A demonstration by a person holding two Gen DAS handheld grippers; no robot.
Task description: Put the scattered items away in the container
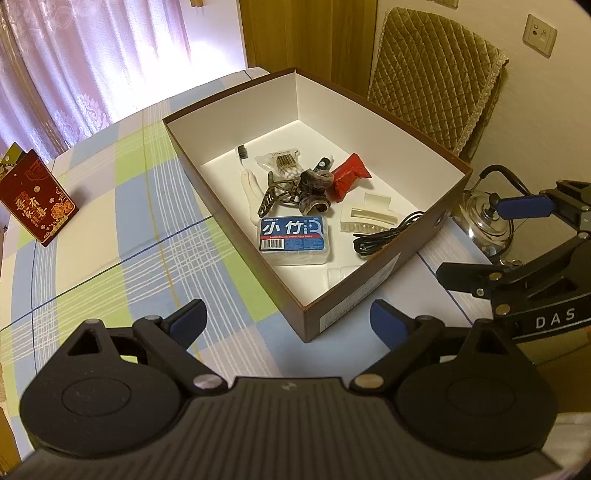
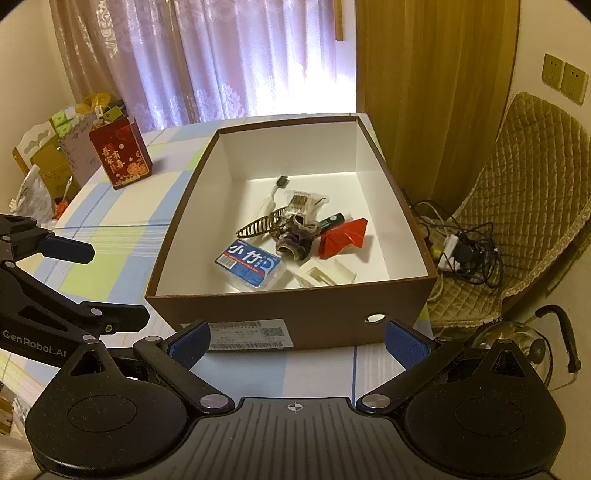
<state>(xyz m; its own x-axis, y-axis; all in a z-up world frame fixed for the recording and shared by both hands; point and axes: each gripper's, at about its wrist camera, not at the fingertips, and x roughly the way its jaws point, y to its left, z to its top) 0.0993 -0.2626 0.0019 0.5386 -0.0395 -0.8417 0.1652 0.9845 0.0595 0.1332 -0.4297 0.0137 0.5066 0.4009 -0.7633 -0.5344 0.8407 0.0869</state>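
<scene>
Window [image 2: 236, 55]: covered by sheer patterned pink curtains [image 1: 74, 62], backlit by daylight. Adjoining panel: wood-grain surface [image 2: 436, 81] beside the window. Wall [image 1: 554, 96]: cream, fitted with a socket plate [image 1: 538, 35]. Seating: chair [image 2: 528, 177] with quilted olive cover, positioned beyond the table's far corner. Table covering: plaid cloth [image 1: 110, 221] in blue, green and white.

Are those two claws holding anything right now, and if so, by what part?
Nothing is held. The left claw and the right claw both stand open with bare blue pads, outside the brown box; the small items lie inside it.
</scene>
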